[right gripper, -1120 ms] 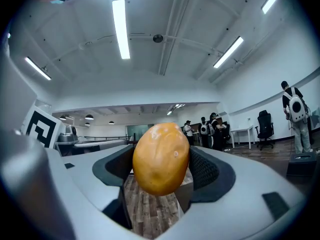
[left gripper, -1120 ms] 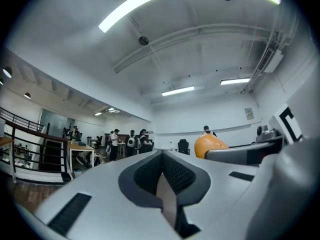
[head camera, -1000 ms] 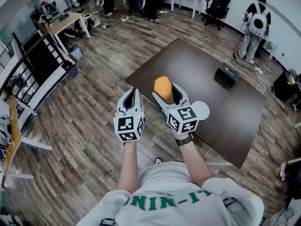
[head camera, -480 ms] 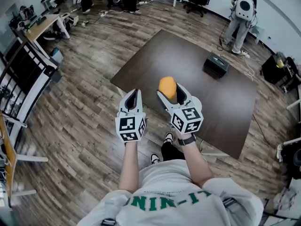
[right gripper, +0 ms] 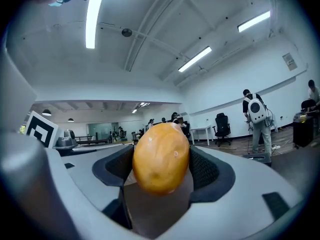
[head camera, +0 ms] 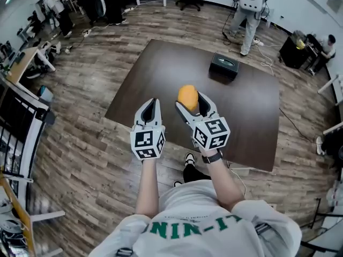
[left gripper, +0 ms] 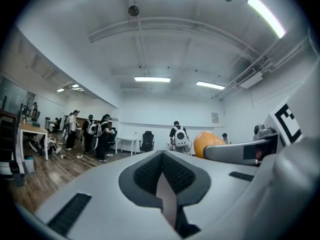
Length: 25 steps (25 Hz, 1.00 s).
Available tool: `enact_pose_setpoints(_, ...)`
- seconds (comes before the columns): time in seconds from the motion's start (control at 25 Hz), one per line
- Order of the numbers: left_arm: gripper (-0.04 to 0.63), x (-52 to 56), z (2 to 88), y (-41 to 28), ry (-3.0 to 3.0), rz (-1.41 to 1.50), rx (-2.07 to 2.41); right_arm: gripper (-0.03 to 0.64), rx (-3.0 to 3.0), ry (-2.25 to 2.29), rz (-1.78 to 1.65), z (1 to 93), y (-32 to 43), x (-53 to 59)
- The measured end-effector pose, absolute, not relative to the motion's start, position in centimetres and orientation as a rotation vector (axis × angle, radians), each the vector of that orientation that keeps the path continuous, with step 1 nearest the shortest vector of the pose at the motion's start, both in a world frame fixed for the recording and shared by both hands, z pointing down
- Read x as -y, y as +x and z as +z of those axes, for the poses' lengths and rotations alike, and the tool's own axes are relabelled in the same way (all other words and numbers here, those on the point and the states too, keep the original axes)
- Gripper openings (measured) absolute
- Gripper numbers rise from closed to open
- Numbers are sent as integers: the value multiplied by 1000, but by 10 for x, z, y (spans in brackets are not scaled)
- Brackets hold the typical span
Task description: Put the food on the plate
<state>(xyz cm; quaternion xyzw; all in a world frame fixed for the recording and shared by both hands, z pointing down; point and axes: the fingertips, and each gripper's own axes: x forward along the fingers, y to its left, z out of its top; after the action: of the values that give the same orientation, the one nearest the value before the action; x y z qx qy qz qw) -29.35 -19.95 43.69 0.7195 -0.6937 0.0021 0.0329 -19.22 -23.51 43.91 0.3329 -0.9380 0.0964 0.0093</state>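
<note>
Right hand-held gripper (head camera: 191,100) clamps food (head camera: 187,95) above table (head camera: 246,111); left hand-held gripper (head camera: 151,103) closed near edge.

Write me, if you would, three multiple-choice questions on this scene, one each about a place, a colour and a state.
1. Where does the small black box stand?
A. on the dark brown rectangular table
B. on a shelf
C. in a drawer

2. What colour is the rounded food item?
A. green
B. orange
C. white

3. How do the jaws of the left gripper stand?
A. shut, with nothing between them
B. wide open
C. shut on the food

Answers:
1 A: the head view shows the box on the far part of the table.
2 B: the food is orange in both the head view and the right gripper view.
3 A: the left gripper view shows its jaws together and empty, while the right gripper is the one closed on the food.
</note>
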Motion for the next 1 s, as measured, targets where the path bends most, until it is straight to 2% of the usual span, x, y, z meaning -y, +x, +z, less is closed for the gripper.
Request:
enact_pose_setpoints(0.44, 11, 315, 460, -208, 2408, 44, 1865, 354, 2767, 1314, 349, 462, -104, 325)
enact_pose_setpoints(1.0, 12, 380, 492, -140, 2509, 83, 1663, 354, 2639, 1399, 438, 503, -53, 367)
